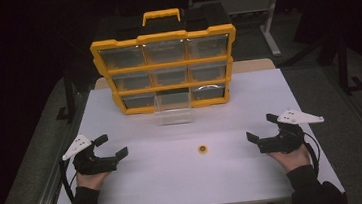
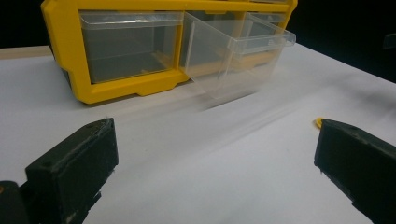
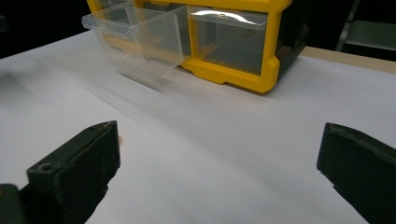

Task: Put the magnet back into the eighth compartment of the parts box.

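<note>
on the white bench (image 1: 147, 185), the left hand-held gripper (image 1: 111, 146) and right hand-held gripper (image 1: 259, 128) rest well apart, jaws wide and holding nothing. between them lies a small yellow ring (image 1: 202, 149). beyond it, a clear drawer (image 1: 172, 108) juts from the bottom row of a yellow organiser (image 1: 162, 36).

Yellow plastic drawer organizer (image 1: 165, 63) at white bench (image 1: 142, 186) rear, clear pulled-out drawer (image 1: 173, 108) before it, small yellow ring (image 1: 202, 149) nearer, between left hand-held gripper (image 1: 112, 146) and right hand-held gripper (image 1: 261, 127).

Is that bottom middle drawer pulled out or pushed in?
Pulled out: the clear drawer juts from the yellow cabinet over the table, unlike its neighbours.
</note>
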The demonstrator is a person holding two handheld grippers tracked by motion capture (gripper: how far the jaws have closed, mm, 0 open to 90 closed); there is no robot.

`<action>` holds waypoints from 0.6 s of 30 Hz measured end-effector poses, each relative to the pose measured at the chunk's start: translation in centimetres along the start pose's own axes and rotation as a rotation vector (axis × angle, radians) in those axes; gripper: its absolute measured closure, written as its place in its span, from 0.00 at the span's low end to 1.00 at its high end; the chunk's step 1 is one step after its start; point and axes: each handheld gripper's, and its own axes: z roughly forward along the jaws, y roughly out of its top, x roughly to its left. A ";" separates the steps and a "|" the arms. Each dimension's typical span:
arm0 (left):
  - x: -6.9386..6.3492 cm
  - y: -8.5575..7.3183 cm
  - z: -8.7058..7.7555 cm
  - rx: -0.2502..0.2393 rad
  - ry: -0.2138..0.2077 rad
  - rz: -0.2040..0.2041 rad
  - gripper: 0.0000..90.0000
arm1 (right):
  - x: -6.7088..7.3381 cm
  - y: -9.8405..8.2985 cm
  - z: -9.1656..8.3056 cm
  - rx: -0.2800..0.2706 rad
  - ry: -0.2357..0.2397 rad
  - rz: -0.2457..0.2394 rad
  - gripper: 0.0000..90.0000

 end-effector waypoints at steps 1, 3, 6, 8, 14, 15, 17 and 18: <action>0.0 0.0 0.0 0.000 -0.001 0.000 0.00 | 0.0 0.0 0.0 -0.003 -0.001 0.000 0.00; 0.0 0.0 0.0 -0.005 -0.001 -0.005 0.00 | 0.0 0.0 -0.1 -0.005 -0.001 0.001 0.00; 0.0 0.0 0.1 -0.004 0.002 -0.004 0.00 | 0.0 0.0 -0.1 -0.007 0.002 0.004 0.00; 0.0 0.0 0.1 -0.001 0.001 -0.002 0.00 | 0.0 0.0 -0.2 -0.011 0.002 0.006 0.00; 0.0 0.0 0.2 0.002 0.003 -0.004 0.00 | -0.1 0.0 -0.1 -0.009 0.007 0.008 0.00; 0.0 0.0 0.2 0.002 0.003 -0.004 0.00 | -0.1 0.0 -0.1 -0.008 0.009 0.008 0.00; 0.0 0.0 0.2 0.006 -0.001 0.000 0.00 | 0.0 0.0 0.0 -0.003 0.014 0.008 0.00; 0.0 0.0 0.3 0.009 0.000 0.004 0.00 | 0.0 0.0 0.0 -0.001 0.016 0.007 0.00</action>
